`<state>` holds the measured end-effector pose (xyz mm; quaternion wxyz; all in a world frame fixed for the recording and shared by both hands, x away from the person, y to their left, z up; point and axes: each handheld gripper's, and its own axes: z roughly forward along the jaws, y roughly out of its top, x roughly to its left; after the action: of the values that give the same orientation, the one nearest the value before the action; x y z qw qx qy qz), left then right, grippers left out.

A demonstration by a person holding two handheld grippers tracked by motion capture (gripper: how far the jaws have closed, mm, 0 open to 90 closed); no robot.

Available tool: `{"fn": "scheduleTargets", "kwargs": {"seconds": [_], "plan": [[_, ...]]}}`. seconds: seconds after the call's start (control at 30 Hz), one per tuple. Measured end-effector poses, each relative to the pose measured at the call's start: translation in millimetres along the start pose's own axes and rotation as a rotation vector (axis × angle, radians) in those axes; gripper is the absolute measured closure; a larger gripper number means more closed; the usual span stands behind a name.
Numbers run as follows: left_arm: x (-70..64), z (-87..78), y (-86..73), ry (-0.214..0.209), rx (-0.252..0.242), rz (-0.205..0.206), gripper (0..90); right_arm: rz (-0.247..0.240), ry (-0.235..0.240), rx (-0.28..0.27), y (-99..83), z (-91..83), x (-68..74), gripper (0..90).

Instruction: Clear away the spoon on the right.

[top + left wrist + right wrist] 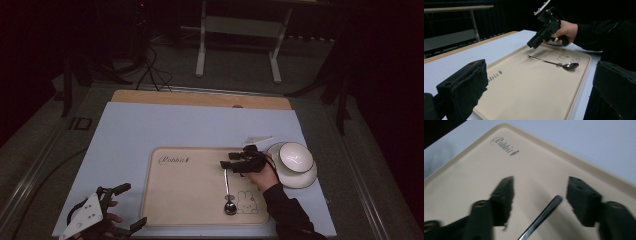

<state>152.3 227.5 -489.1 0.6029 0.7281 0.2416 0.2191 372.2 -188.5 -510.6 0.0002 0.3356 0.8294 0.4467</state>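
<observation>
right gripper (226, 163) jaws apart over spoon (228, 190) handle | tilted down

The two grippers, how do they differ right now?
The right gripper hangs over the beige tray, jaws astride the spoon handle's tip; the left gripper sits off the tray's near left corner, nothing between its jaws. Both are open.

High view looks forward and down over the whole table (125, 135), left gripper view sits low near the table edge facing across the tray (529, 87), right gripper view hangs close above it; all share the tray.
</observation>
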Motion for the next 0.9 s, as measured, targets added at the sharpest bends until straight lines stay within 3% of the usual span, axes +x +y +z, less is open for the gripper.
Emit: {"fn": "scheduleTargets", "kwargs": {"seconds": [0.13, 0.23, 0.37, 0.6, 0.83, 0.9], "plan": [[0.1, 0.0, 0.0, 0.0, -0.001, -0.001, 0.0, -0.006, -0.03, -0.025, 1.6, -4.2, 5.4, 16.8], [0.0, 0.2, 0.0, -0.001, -0.001, -0.001, 0.0, -0.009, -0.04, -0.042, 1.8, -9.3, 9.8, 13.9], [0.0, 0.4, 0.0, -0.003, -0.001, -0.002, 0.0, -0.022, -0.037, -0.048, 3.2, -17.9, 14.7, 13.8], [-0.1, 0.3, -0.1, -0.003, -0.001, -0.004, 0.0, -0.063, -0.096, -0.062, 2.8, -33.8, 26.3, 13.9], [-0.2, -0.3, 0.2, -0.002, -0.003, -0.004, 0.0, -0.061, -0.135, -0.096, -2.4, -52.7, 38.6, 14.5], [-0.2, -0.5, 0.2, -0.003, -0.004, -0.005, 0.0, -0.043, -0.12, -0.114, -5.7, -58.8, 40.4, 14.2]]}}
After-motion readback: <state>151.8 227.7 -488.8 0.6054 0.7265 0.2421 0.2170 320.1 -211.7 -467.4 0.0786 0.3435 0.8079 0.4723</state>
